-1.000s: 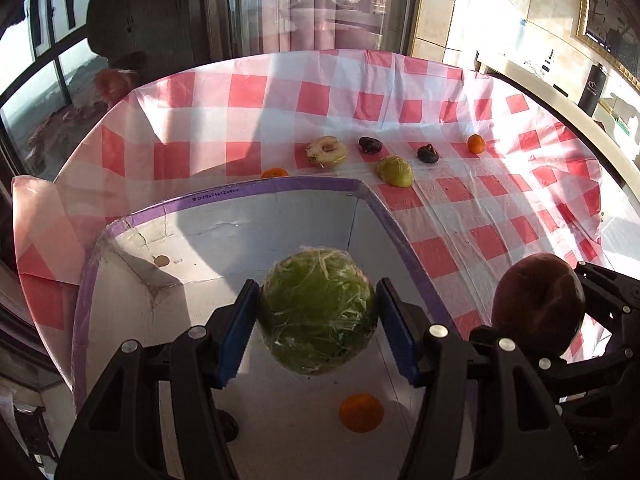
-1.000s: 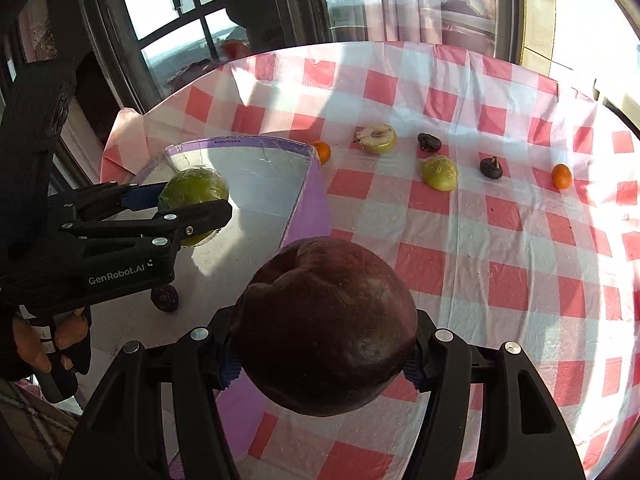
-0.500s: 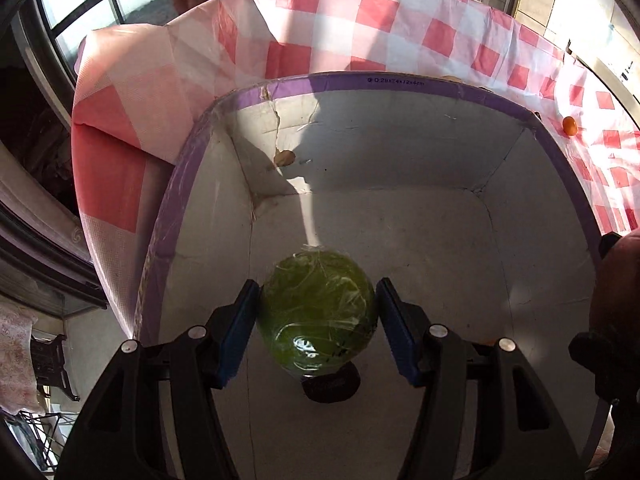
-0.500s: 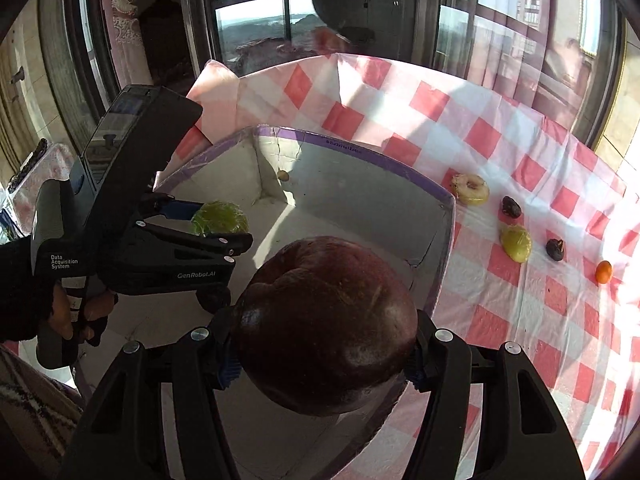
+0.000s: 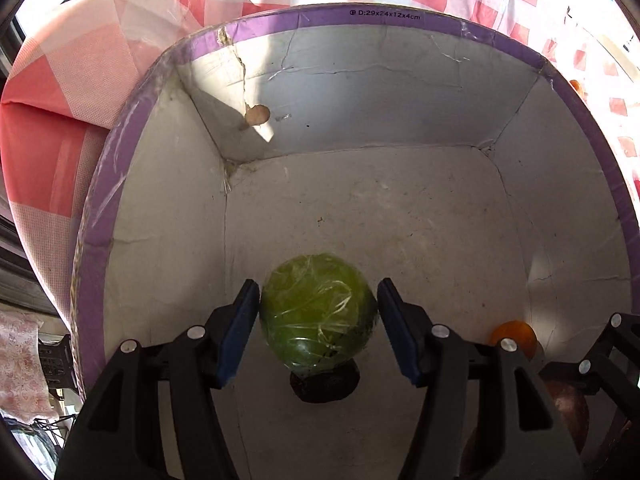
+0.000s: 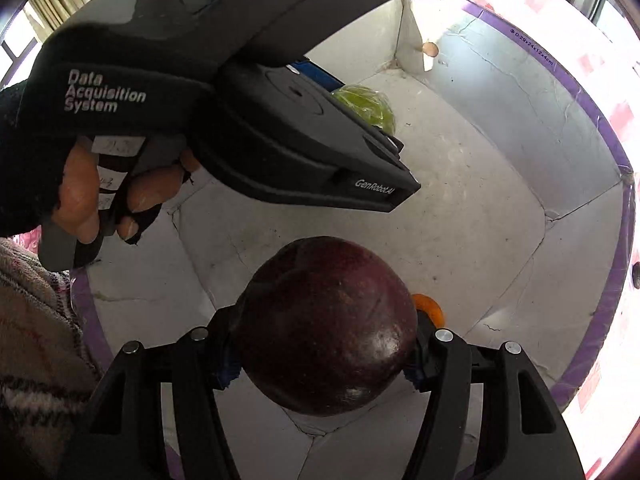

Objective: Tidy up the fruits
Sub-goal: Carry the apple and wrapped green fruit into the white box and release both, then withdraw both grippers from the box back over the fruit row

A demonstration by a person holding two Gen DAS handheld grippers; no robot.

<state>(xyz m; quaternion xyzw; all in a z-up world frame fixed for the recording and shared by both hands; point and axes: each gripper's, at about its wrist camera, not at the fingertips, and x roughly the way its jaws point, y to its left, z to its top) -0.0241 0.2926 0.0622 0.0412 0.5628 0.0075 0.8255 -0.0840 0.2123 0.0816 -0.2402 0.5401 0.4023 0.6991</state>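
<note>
My left gripper (image 5: 318,300) points down into a white cardboard box with a purple rim (image 5: 360,20). Its blue pads are shut on a round green fruit in clear wrap (image 5: 318,312), which hangs low over the box floor. In the right wrist view that green fruit (image 6: 368,108) shows only in part behind the left gripper's body. My right gripper (image 6: 324,336) is shut on a large dark red fruit (image 6: 326,324) and holds it above the near side of the box (image 6: 600,128). The dark red fruit (image 5: 568,412) also shows at the lower right of the left wrist view.
A small dark fruit (image 5: 324,386) lies on the box floor just under the green one. A small orange fruit (image 5: 516,334) sits by the right wall. The red-checked tablecloth (image 5: 60,120) surrounds the box. A gloved hand (image 6: 80,188) holds the left gripper.
Both grippers have moved from beside the box to over its inside and tipped downward. The green fruit has sunk toward the floor. The right gripper rolled, still holding the dark red fruit.
</note>
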